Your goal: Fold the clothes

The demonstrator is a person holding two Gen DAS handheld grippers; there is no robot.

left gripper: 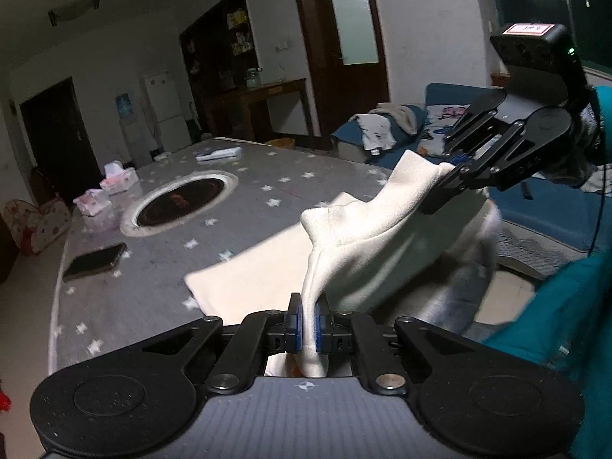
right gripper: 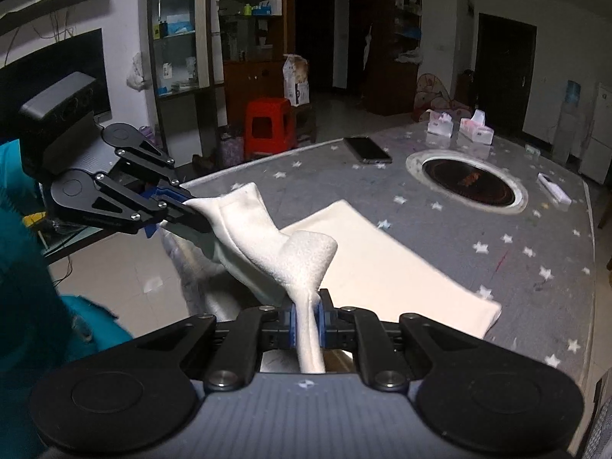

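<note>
A cream-white garment (left gripper: 267, 264) lies partly on the grey star-patterned table (left gripper: 160, 267), its near edge lifted off the table's corner. My left gripper (left gripper: 308, 325) is shut on one bunched corner of it. My right gripper (left gripper: 447, 179) is shut on the other corner, up and to the right. In the right wrist view the right gripper (right gripper: 306, 325) pinches the cloth (right gripper: 382, 267), and the left gripper (right gripper: 191, 204) holds the other corner at the left. The cloth hangs stretched between them.
A round dark opening (left gripper: 179, 201) is set in the middle of the table. A phone (left gripper: 95, 262), tissue packs (left gripper: 118, 179) and a remote (left gripper: 218, 153) lie on it. A blue sofa (left gripper: 382, 130) with clothes stands behind. A red stool (right gripper: 267, 122) is beside the table.
</note>
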